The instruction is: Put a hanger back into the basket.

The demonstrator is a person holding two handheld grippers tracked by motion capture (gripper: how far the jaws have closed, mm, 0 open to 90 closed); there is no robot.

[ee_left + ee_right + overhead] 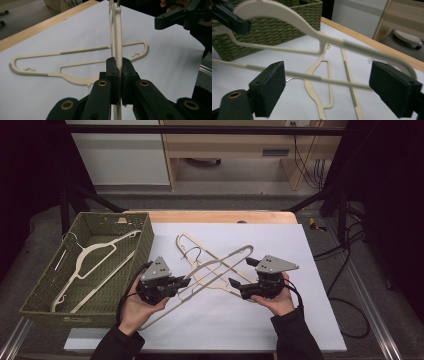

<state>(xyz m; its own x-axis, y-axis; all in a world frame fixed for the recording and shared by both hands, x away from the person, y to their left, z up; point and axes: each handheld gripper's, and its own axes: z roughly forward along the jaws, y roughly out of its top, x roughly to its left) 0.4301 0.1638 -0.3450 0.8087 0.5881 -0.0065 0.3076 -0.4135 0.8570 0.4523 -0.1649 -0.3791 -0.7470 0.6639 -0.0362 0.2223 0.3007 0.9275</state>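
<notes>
A cream hanger (220, 265) is lifted above a white sheet (260, 320), pinched at one end between the left gripper's (184, 282) jaws. The right gripper's (234, 282) jaws stand spread around its bar without pressing. A second hanger (192, 251) lies flat beneath. A green wicker basket (142, 245) holding another hanger (90, 255) sits at the left on the wooden surface (220, 216). Dark floor and pale cabinets lie beyond.

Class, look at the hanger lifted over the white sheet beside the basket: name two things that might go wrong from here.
1. The left gripper alone clamps the raised hanger near one end; the right gripper stands open, so the long hanger may sag or twist.
2. A second hanger lies right beneath it on the sheet; their hooks might snag and drag it toward the basket.
</notes>
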